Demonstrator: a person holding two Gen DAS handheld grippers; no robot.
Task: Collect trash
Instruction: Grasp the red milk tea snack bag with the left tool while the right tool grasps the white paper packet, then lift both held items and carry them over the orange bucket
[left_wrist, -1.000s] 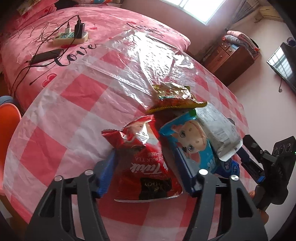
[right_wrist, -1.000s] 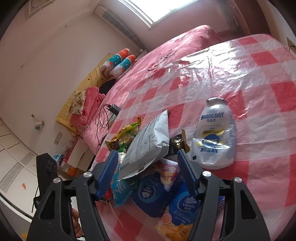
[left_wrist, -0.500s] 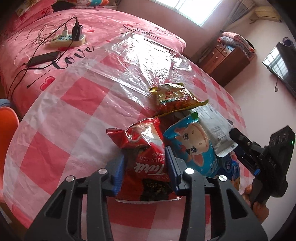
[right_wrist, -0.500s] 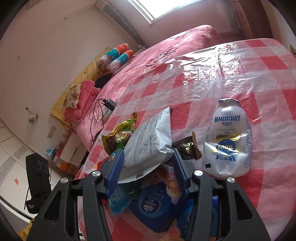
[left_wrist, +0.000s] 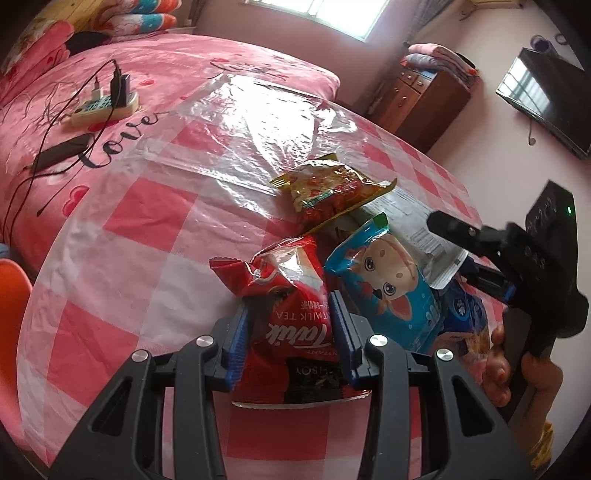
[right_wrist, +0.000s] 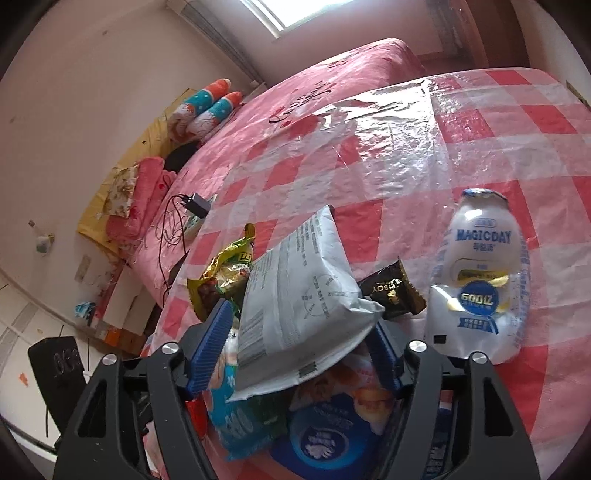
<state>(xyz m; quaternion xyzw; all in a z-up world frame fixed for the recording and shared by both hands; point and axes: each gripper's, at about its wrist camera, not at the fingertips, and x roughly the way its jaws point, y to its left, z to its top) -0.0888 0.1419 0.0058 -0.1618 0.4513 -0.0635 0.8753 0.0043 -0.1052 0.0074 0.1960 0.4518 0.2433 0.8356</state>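
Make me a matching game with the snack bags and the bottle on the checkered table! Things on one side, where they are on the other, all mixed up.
Things:
1. red milk tea bag
2. grey-white packet
3. MAGICDAY bottle
4. yellow-green snack bag

Places:
A. lying on the tablecloth, right of the pile
B. between the left gripper's fingers
C. at the far end of the pile
D. between the right gripper's fingers

Pairs: 1-B, 2-D, 3-A, 4-C

Both wrist views look closely along their fingers from opposite sides, sharing the wrapper pile (left_wrist: 354, 236) (right_wrist: 295, 295).
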